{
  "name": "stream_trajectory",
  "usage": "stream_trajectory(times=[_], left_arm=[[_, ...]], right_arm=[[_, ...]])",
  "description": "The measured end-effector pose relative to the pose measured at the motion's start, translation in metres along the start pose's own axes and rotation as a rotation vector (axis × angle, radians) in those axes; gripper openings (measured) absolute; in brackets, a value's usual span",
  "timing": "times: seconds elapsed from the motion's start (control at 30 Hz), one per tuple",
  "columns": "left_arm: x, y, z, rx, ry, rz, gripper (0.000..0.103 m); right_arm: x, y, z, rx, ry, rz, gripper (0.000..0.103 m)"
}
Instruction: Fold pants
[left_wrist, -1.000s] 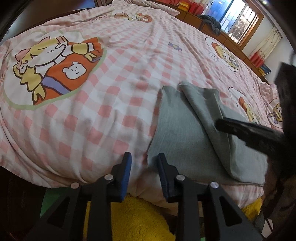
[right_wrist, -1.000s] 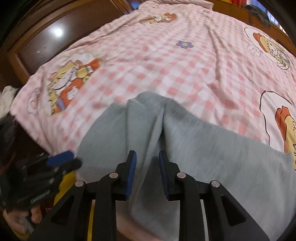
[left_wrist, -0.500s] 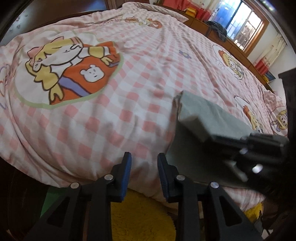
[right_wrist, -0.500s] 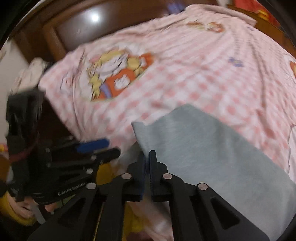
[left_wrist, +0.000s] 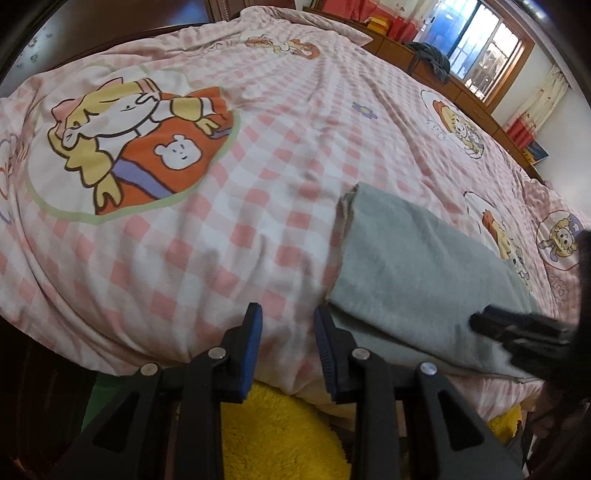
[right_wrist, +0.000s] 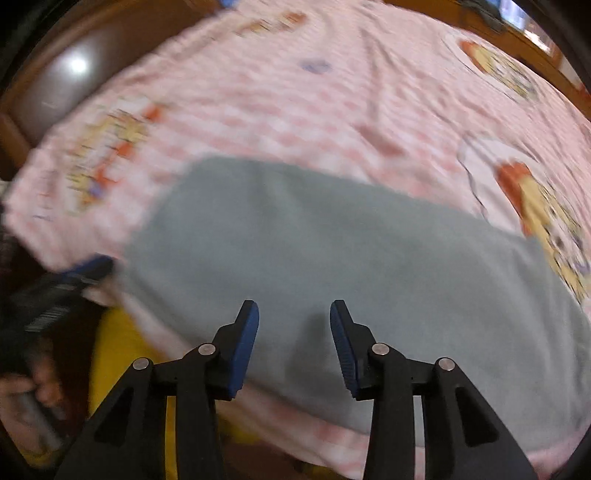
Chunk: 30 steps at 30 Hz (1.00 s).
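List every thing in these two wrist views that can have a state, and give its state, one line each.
Grey fabric pants: folded into a flat strip, lying near the bed's edge.
Pink checked bedcover: spread out, lightly wrinkled.
Left gripper: open, empty, beside the pants' end.
Right gripper: open, jaws just opened, nothing between them, above the pants.
Window: too far to tell.

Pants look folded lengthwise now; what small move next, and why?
Probably bring the right gripper, whose jaws have just been opening with nothing between them, down onto the near edge of the grey pants to pinch it. The pants lie as one long strip on the checked bedspread, still needing a crosswise fold.
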<state>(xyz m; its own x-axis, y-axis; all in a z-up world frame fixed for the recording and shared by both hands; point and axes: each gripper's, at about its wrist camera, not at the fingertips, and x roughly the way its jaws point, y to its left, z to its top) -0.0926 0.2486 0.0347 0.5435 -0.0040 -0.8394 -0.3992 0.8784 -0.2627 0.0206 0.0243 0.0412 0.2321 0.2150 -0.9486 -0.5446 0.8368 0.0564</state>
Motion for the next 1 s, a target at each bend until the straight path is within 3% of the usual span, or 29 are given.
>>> stream_trajectory(times=[0.03, 0.17, 0.23, 0.33, 0.37, 0.4, 0.47, 0.53, 0.7, 0.8, 1.0], left_arm=[[0.000, -0.001, -0.001, 0.005, 0.003, 0.001, 0.030], [0.002, -0.004, -0.003, 0.014, 0.013, 0.007, 0.030], [0.002, -0.004, -0.003, 0.011, 0.013, 0.006, 0.030], [0.001, -0.004, -0.003, 0.014, 0.007, 0.005, 0.030], [0.000, -0.003, -0.003, 0.013, 0.004, 0.007, 0.030], [-0.001, -0.002, -0.004, 0.010, 0.002, 0.009, 0.030], [-0.004, 0.002, -0.004, 0.002, -0.002, 0.014, 0.030], [-0.007, 0.007, -0.005, -0.004, -0.005, 0.032, 0.030], [-0.012, 0.021, -0.009, -0.008, 0.010, 0.065, 0.033], [-0.014, 0.027, -0.011, -0.020, 0.010, 0.076, 0.039], [-0.009, 0.031, -0.018, -0.026, 0.038, 0.078, 0.039]], right_arm=[[0.011, -0.002, 0.000, -0.002, 0.046, -0.010, 0.041], [0.015, 0.001, -0.001, -0.058, 0.016, -0.001, 0.047], [0.015, -0.007, -0.001, -0.010, 0.008, 0.053, 0.050], [0.017, -0.021, -0.001, 0.065, -0.007, 0.191, 0.073], [0.018, -0.021, 0.002, 0.064, 0.000, 0.215, 0.080], [0.019, -0.017, 0.005, 0.051, 0.009, 0.207, 0.081], [0.016, -0.002, 0.008, -0.001, 0.016, 0.128, 0.081], [0.008, 0.020, 0.008, -0.076, -0.032, 0.054, 0.078], [-0.008, 0.075, 0.013, -0.227, -0.102, 0.121, 0.077], [-0.009, 0.098, 0.012, -0.298, -0.120, 0.176, 0.063], [0.011, 0.131, 0.017, -0.400, -0.119, 0.135, 0.049]])
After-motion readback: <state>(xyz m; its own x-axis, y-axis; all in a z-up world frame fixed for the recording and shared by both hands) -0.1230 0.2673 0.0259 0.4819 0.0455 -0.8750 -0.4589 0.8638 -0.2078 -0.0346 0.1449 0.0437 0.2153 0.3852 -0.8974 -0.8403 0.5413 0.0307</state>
